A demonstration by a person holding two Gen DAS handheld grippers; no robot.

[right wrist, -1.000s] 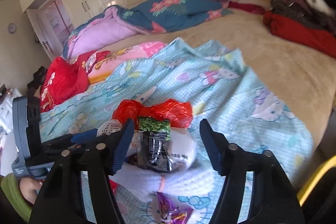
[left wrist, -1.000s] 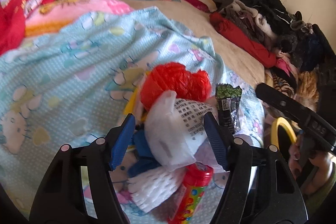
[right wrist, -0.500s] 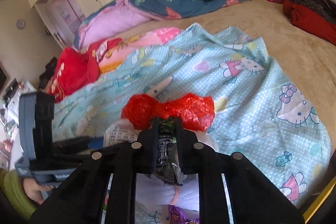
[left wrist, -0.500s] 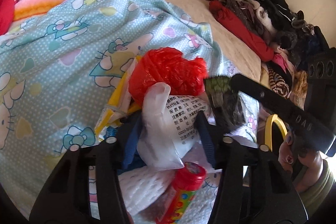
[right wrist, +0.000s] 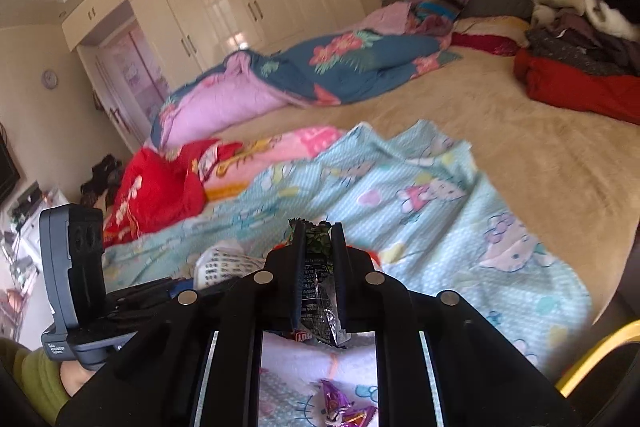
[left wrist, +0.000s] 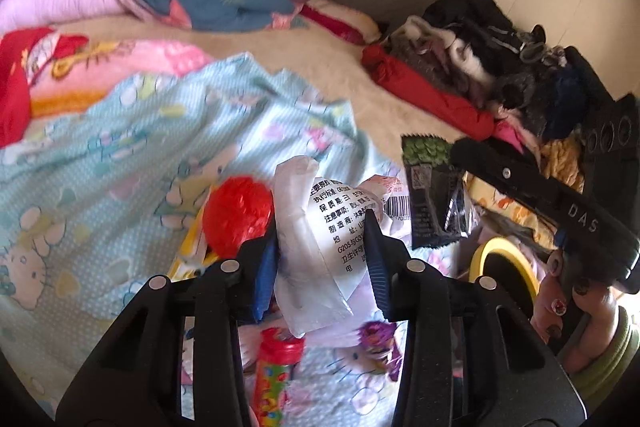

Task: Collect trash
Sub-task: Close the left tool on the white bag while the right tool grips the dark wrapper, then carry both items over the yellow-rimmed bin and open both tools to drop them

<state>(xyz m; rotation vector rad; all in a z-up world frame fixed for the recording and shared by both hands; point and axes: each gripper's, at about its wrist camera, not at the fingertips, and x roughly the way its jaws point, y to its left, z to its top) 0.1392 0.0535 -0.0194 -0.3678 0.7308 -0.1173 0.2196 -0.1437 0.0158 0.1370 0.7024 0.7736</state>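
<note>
My left gripper [left wrist: 320, 239] has a white plastic bag with black print [left wrist: 304, 187] between its blue pads; the jaws are closing and the pads press on it, holding it above the bed. The right gripper [right wrist: 318, 239] is shut on a black and green snack wrapper [right wrist: 318, 287], which shows in the left wrist view hanging from its fingers [left wrist: 520, 183]. Below on the blanket lie a crumpled red bag [left wrist: 236, 219], a red-capped candy tube [left wrist: 276, 367] and a purple wrapper [right wrist: 340, 407].
A light blue cartoon blanket [left wrist: 100, 187] covers the near part of the beige bed [right wrist: 540, 155]. Folded clothes [left wrist: 500, 67] are piled at the right, quilts [right wrist: 320, 67] at the back. A yellow-rimmed container [left wrist: 508, 267] sits beside the bed at the right.
Both grippers closed, the left on the white bag, the right on the black and green wrapper. Both then rose, lifting their pieces off the heap; the red bag stayed on the blanket.
</note>
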